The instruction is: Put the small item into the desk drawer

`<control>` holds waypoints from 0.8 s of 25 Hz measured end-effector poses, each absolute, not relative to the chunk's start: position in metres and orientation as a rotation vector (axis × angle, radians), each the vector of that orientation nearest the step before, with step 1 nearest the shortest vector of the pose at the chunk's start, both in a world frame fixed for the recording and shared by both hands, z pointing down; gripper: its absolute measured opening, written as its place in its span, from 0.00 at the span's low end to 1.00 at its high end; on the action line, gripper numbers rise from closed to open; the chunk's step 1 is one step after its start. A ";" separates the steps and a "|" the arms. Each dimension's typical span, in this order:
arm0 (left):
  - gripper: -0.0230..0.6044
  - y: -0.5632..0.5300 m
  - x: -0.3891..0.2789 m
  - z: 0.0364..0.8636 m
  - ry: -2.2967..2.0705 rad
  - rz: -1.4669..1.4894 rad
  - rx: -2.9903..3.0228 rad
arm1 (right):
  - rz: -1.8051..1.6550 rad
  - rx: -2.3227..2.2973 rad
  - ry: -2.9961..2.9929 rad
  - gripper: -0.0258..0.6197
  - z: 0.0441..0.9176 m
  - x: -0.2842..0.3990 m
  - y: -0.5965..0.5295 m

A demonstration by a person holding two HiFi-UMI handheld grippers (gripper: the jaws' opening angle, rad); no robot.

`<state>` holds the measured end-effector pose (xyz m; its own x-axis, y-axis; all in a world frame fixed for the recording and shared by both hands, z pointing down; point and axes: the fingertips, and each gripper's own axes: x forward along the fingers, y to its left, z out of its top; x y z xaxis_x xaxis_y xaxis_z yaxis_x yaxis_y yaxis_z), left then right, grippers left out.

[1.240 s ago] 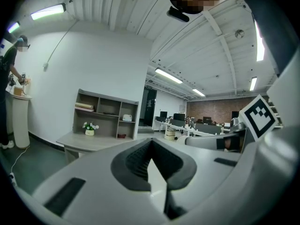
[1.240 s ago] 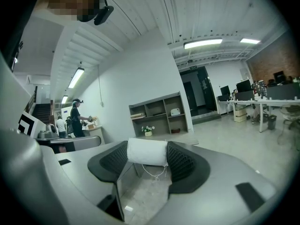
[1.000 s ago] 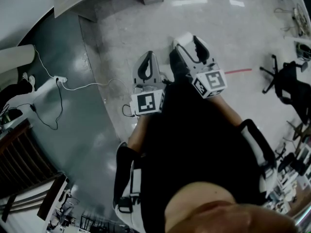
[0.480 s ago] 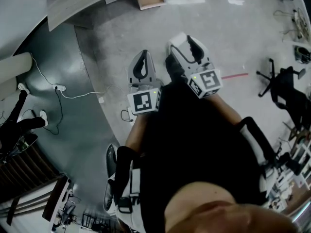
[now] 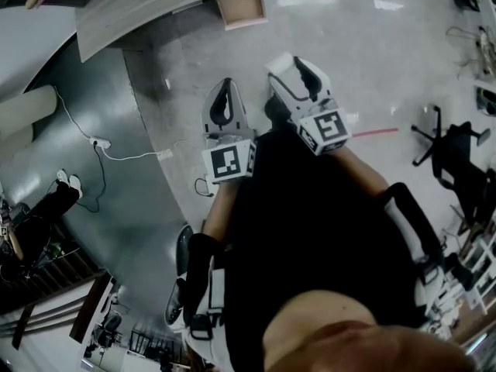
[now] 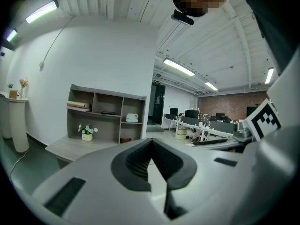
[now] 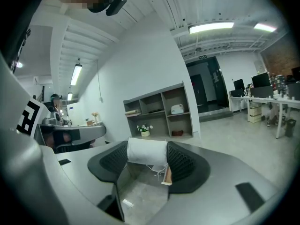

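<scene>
My right gripper (image 7: pixel 147 150) was clenched on the small item (image 7: pixel 146 153), a white roll pinched crosswise between my ribbed pads (image 7: pixel 180 162), with a thin string and a little tag hanging from it just under the right-hand pad. My left gripper (image 6: pixel 151 142) was closed with nothing in it, its jaws meeting at the tips. From the head view, both of us were held side by side, close in front of the person's dark torso, over the pale floor (image 5: pixel 349 45), my left gripper (image 5: pixel 225 84) a little lower than the right (image 5: pixel 291 60). The desk (image 5: pixel 155 6) lay well ahead of us, and its drawer (image 5: pixel 242 8) stood pulled out from the edge. A shelf unit (image 7: pixel 159 110) stood on the desk against the white wall, with a small flower pot (image 7: pixel 145 131) before it.
</scene>
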<state>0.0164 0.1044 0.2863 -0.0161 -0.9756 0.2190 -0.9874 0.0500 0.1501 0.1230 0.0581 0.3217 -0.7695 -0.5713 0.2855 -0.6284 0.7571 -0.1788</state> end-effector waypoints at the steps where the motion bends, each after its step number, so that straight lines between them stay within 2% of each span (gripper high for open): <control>1: 0.03 0.097 0.017 0.286 -2.073 0.061 1.995 | 0.383 0.935 -2.742 0.45 0.323 0.123 0.051; 20: 0.03 0.015 0.018 0.305 -2.116 0.142 1.951 | 0.478 0.840 -2.729 0.45 0.346 0.111 -0.032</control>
<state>0.0182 0.0148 0.3053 -0.0647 -0.9650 0.2543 -0.9903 0.0936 0.1032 0.1115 -0.0318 0.3462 -0.8041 -0.4983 0.3243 -0.5789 0.7805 -0.2360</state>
